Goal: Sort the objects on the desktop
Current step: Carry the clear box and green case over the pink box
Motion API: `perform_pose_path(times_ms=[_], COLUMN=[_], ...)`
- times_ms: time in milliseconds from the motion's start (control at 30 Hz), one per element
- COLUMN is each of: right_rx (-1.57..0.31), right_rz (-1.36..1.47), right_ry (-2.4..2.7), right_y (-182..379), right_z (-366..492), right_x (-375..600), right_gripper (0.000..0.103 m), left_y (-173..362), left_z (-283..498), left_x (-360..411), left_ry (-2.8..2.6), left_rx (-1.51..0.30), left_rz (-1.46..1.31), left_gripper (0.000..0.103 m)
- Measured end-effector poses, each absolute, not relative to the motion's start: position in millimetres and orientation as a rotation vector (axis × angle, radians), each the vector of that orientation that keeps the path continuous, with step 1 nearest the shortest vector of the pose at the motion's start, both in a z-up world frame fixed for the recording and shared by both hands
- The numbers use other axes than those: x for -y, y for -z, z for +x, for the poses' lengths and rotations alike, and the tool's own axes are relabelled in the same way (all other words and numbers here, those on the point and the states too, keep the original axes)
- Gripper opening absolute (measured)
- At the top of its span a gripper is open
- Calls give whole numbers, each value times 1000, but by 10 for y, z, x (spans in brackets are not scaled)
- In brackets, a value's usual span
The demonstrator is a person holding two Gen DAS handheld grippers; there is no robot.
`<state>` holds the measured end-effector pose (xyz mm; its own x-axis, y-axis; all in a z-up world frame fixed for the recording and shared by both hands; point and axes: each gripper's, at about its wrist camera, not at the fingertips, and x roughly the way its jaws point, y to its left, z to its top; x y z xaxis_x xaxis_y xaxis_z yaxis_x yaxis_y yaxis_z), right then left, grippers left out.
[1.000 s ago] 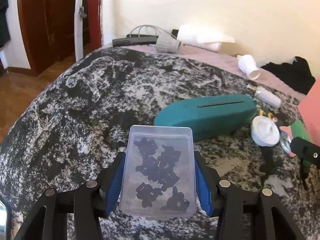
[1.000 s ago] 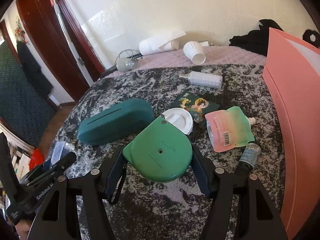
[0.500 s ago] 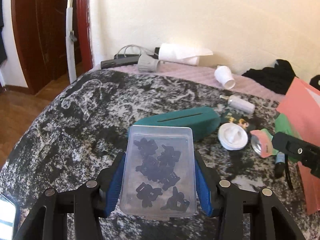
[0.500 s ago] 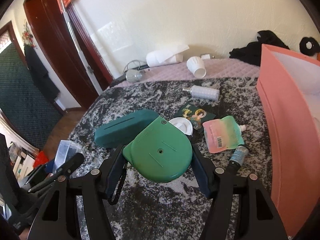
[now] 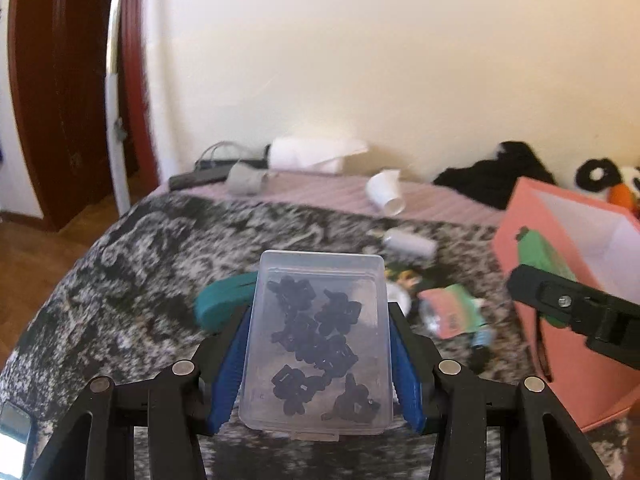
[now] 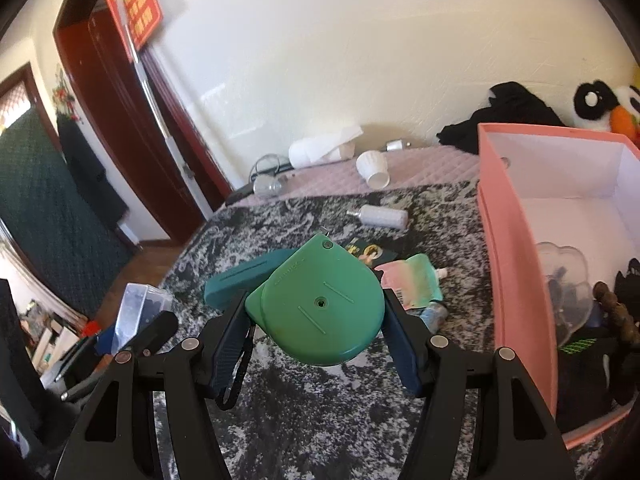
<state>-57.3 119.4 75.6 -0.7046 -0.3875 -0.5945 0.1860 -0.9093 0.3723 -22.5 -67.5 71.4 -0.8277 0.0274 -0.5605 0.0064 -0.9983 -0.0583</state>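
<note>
Both loads have risen off the table — my right hand-held gripper, clamping the green case, sits nearer the pink box on the right than my left hand-held gripper, clamping the clear box.

The right gripper has its blue pads clamped on a green rounded case, held above the black-and-white marbled tabletop. On the right is a pink box, open, w/ a clear lid & dark bits inside. Left gripper at lower left grips a clear plastic box.

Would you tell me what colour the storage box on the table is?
The storage box is pink outside, white inside; clearest in the right wrist view.
</note>
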Motion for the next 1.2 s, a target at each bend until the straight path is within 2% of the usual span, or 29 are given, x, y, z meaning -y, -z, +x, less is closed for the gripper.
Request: perform_pose_path(times_ms=[433,700,1200], right_rx=[428,562,680], right_rz=[936,901,1046], right_ry=[2728,2813,2977], right_y=[-1031,-1103,-837], right_z=[-264,-156,-165], right_x=[-1976,-2702,-3612], right_gripper=[67,67,68], left_y=[-900,-980,-912], left_z=[-140,-107,-65], left_x=[-225,-816,-1875], left_ry=[-2896,-2827,-2708], left_rx=[39,31,-61], left_rz=[-804,-750,-724], left_gripper=[54,54,55])
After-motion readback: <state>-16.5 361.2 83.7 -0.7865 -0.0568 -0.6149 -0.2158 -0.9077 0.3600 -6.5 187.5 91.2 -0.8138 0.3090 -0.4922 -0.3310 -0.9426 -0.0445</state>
